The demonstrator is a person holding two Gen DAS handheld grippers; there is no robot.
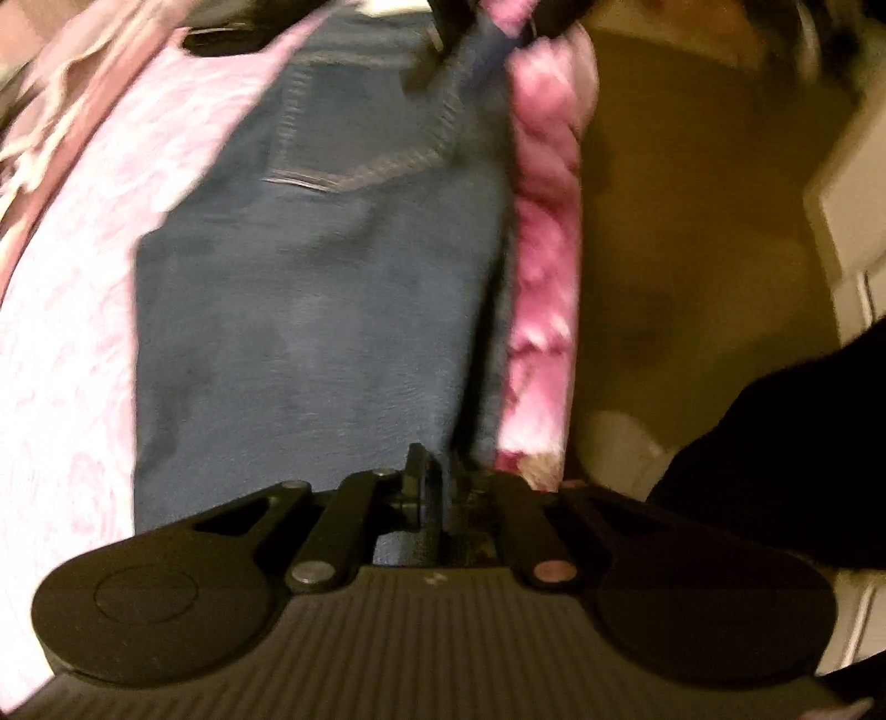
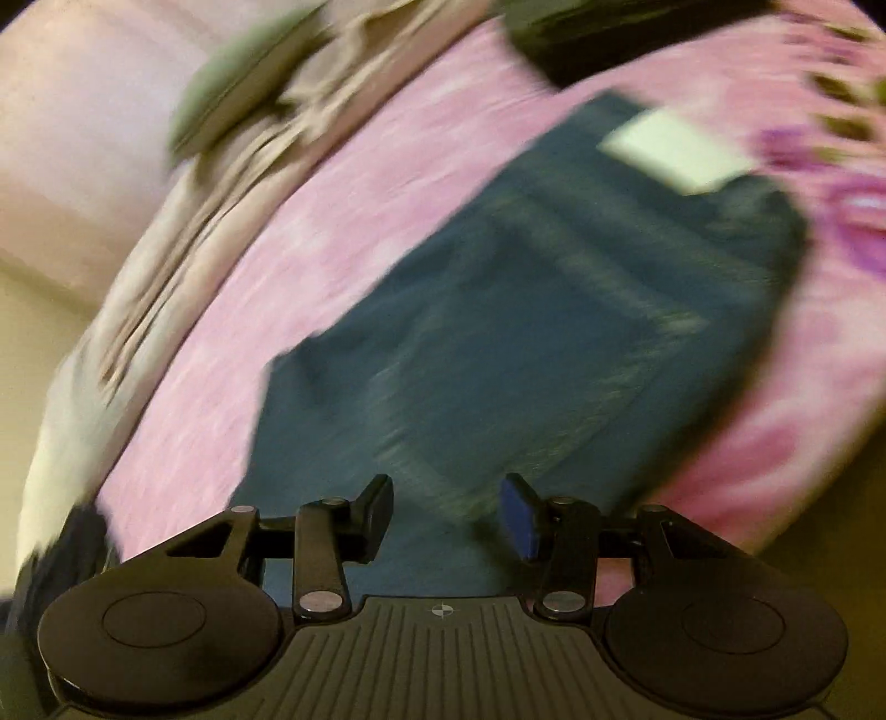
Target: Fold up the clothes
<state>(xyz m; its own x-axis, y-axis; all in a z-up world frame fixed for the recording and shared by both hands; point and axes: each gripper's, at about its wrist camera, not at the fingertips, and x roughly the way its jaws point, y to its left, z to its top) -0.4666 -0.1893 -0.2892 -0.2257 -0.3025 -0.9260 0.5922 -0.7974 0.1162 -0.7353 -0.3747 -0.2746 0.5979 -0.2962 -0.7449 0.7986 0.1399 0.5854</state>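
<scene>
Blue jeans (image 1: 310, 332) lie flat on a pink bedspread (image 1: 83, 332), back pocket stitching up. My left gripper (image 1: 429, 493) is shut on the jeans' near edge, which rises as a fold into its fingers by the bed's side. At the top edge of the left wrist view the other gripper's dark fingers (image 1: 437, 39) stand beside a raised fold of the waistband. In the blurred right wrist view my right gripper (image 2: 448, 515) is open above the jeans (image 2: 526, 332), nothing between its pads. A white label (image 2: 675, 149) shows at the jeans' far end.
The bedspread (image 2: 332, 221) ends at a fluffy pink edge (image 1: 542, 249) with tan floor (image 1: 692, 221) beyond. Crumpled beige clothing (image 2: 221, 183) lies along the far side of the bed. A person's dark sleeve (image 1: 775, 432) is at the right. A dark object (image 2: 609, 33) sits at the top.
</scene>
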